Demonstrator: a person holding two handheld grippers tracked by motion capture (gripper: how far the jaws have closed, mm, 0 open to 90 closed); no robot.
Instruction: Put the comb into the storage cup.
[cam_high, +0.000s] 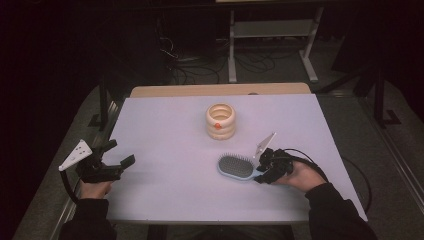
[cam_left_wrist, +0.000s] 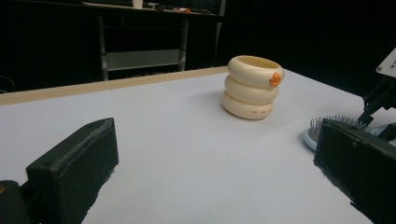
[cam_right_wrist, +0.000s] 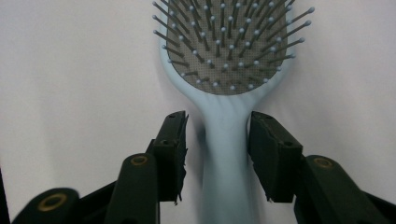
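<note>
Lying flat on the white table (cam_high: 175, 200) toward its right near corner, bristles up, is a light-blue hairbrush (cam_high: 236, 167), its handle pointing at the right edge. The right hand-held gripper (cam_high: 259, 173) is positioned at that handle; in the right gripper view the two black jaws stand apart on either side of the handle (cam_right_wrist: 226, 163) with a narrow gap showing on each side, so the jaws are spread and not clamped on it. The left hand-held gripper (cam_high: 121, 158) sits at the left edge of the table, well apart from the brush, jaws wide open with nothing between them. A cream holder (cam_high: 220, 121) shaped as three stacked rings with a small orange mark stands upright near the middle of the table, toward the far edge, untouched.
</note>
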